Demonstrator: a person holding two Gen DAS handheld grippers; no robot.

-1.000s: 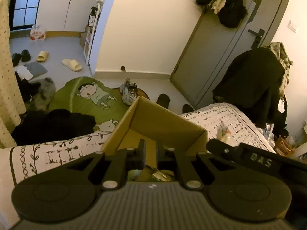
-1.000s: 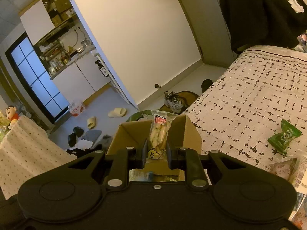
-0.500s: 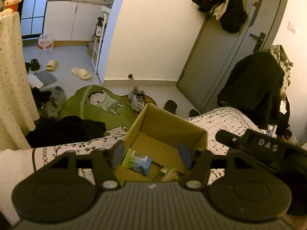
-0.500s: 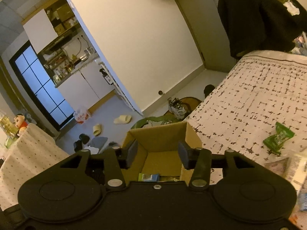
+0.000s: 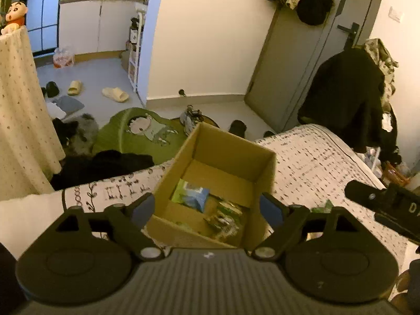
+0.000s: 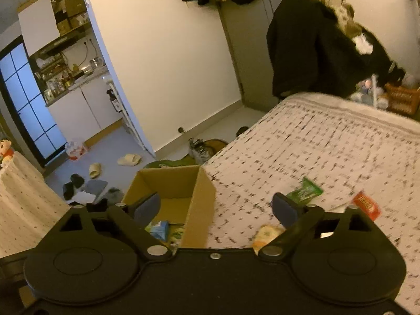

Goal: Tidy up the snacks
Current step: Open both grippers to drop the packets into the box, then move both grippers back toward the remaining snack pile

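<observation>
An open cardboard box [image 5: 231,144] stands on the bed's left corner; it also shows in the right wrist view [image 6: 199,191]. Inside lie a blue-green packet [image 5: 193,195] and several other snack packets [image 5: 225,218]. My left gripper [image 5: 207,210] is open and empty above the box's near edge. My right gripper [image 6: 216,208] is open and empty, over the box's right wall and the bedspread. On the bed lie a green packet [image 6: 304,191], a red packet [image 6: 366,204] and a yellow snack [image 6: 266,235] near the right finger.
The patterned bedspread [image 6: 328,152] stretches right. A dark coat on a chair [image 6: 315,50] stands beyond the bed. The floor holds a green cartoon rug [image 5: 141,131], slippers [image 5: 115,94] and clothes. The other gripper's body [image 5: 388,204] shows at the right.
Both grippers opened and dropped their snacks into the box. The right gripper then swung right toward the bed; the left pulled back and up.
</observation>
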